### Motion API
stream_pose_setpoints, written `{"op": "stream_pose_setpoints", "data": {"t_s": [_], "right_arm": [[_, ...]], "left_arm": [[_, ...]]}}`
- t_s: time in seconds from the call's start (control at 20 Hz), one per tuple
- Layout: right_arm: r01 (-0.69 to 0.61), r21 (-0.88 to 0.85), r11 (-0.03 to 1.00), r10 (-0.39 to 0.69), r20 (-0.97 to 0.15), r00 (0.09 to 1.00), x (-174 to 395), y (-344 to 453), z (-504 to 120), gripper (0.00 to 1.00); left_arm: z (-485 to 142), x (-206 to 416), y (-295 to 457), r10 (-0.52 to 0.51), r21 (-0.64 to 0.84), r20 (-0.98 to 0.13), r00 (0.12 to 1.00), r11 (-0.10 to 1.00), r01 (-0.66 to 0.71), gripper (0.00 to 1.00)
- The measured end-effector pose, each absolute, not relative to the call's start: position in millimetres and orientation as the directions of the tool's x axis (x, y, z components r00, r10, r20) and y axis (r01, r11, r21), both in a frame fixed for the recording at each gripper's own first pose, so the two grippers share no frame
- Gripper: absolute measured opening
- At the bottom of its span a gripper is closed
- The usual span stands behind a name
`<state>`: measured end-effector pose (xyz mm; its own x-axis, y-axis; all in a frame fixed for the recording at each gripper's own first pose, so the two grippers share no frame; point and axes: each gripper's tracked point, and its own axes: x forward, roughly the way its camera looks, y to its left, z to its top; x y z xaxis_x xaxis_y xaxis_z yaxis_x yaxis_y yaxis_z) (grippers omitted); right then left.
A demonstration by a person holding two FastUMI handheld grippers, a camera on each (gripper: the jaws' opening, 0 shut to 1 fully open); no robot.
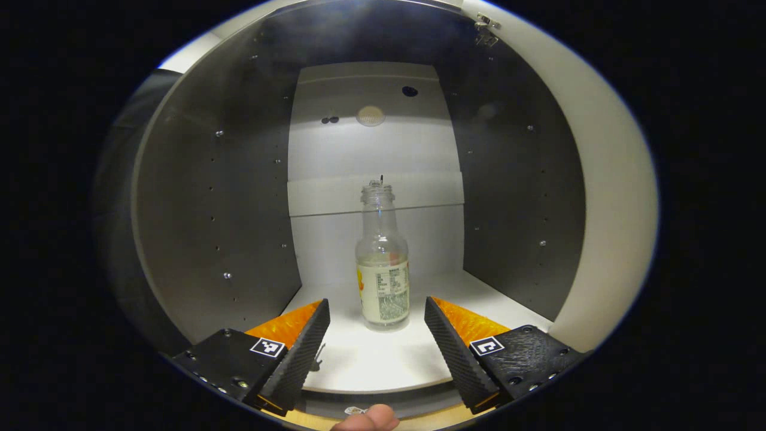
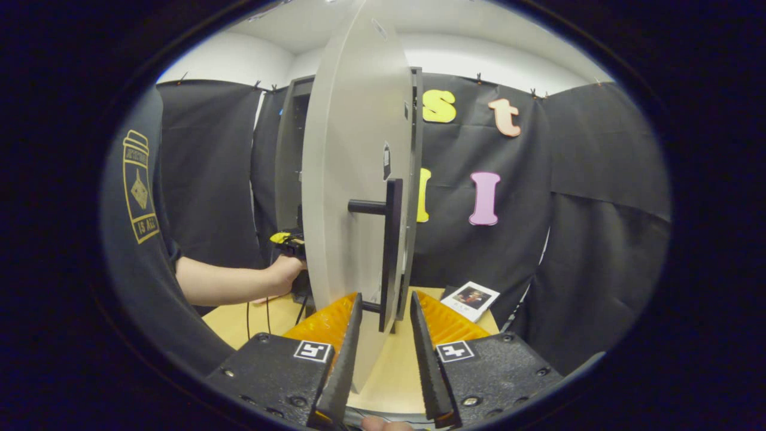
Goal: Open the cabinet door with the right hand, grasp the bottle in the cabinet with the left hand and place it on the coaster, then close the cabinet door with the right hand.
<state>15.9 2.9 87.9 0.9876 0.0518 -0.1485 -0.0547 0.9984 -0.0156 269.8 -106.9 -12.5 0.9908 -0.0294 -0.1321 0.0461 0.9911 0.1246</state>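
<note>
A clear glass bottle (image 1: 383, 263) with no cap and a pale label stands upright on the white cabinet floor (image 1: 371, 359), near its middle. My left gripper (image 1: 377, 304) is open just in front of the bottle, one finger to each side and neither touching the glass. In the right gripper view the cabinet door (image 2: 347, 179) stands swung open, seen almost edge-on. My right gripper (image 2: 384, 297) is open, and its fingers straddle the lower end of the black door handle (image 2: 392, 239) and the door's edge. A flat white square coaster (image 2: 473, 299) lies on the table to the right.
Grey side walls (image 1: 227, 209) and a white back panel (image 1: 371, 155) close in the cabinet; a hinge (image 1: 488, 30) sits at the top right. An arm (image 2: 233, 284) reaches behind the door into the cabinet. The wooden table (image 2: 395, 365) runs under the door.
</note>
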Motion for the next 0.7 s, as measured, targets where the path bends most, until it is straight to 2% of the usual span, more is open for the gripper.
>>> {"op": "stream_pose_setpoints", "data": {"t_s": [0.05, 0.1, 0.15, 0.35, 0.55, 0.7], "right_arm": [[-0.036, -0.009, 0.999, 0.034, -0.145, 0.989, 15, -1, 88, 0.55], [-0.02, -0.003, 1.0, 0.019, -0.139, 0.99, 13, -5, 88, 0.67], [-0.002, 0.0, 1.0, 0.002, -0.132, 0.991, 12, -6, 89, 0.71], [0.085, 0.0, 0.996, -0.084, -0.113, 0.99, 10, -20, 91, 0.72], [0.154, 0.088, 0.984, -0.144, -0.102, 0.984, 16, -28, 91, 0.72], [0.155, 0.126, 0.98, -0.142, -0.103, 0.984, 17, -24, 89, 0.72]], "left_arm": [[-13, 276, -111, -0.032, 0.116, -0.137, 0.99, 0.992, 0.049, 0.96], [-13, 281, -115, -0.041, 0.102, -0.14, 0.989, 0.993, 0.056, 0.96], [-11, 289, -116, -0.039, 0.1, -0.14, 0.989, 0.994, 0.053, 0.96], [-7, 310, -121, -0.026, 0.104, -0.135, 0.991, 0.994, 0.041, 0.96], [-2, 332, -118, -0.013, 0.068, -0.137, 0.991, 0.997, 0.022, 0.96], [3, 349, -115, -0.001, 0.055, -0.14, 0.99, 0.998, 0.009, 0.97]]}}
